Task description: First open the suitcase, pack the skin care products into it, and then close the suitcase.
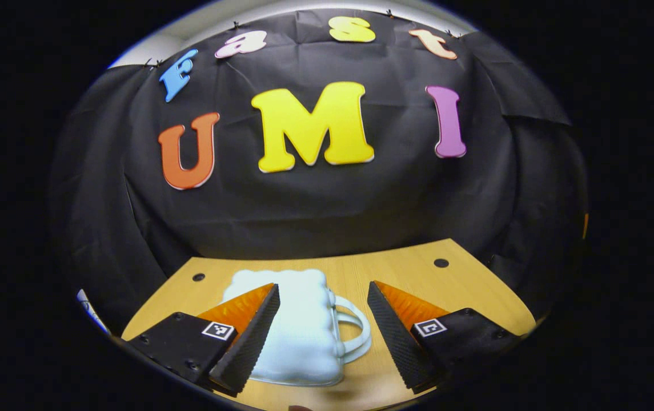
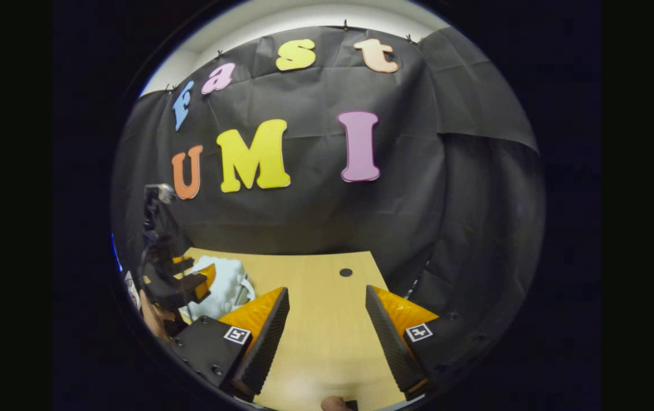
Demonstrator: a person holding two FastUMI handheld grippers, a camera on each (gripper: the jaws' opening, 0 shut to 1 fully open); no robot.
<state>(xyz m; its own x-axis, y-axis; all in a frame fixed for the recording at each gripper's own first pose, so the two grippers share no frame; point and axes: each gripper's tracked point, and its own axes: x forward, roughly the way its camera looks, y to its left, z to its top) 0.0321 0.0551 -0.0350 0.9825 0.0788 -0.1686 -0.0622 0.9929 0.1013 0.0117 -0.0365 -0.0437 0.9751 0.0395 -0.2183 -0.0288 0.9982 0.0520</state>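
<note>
Wooden table (image 1: 406, 274) with round holes (image 1: 441, 263)

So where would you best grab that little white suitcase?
Probably by the handle: a thin loop sticking out from the side of the suitcase, slim enough for the open left gripper to pinch. Come from the handle side; the lumpy body looks too wide.
</note>
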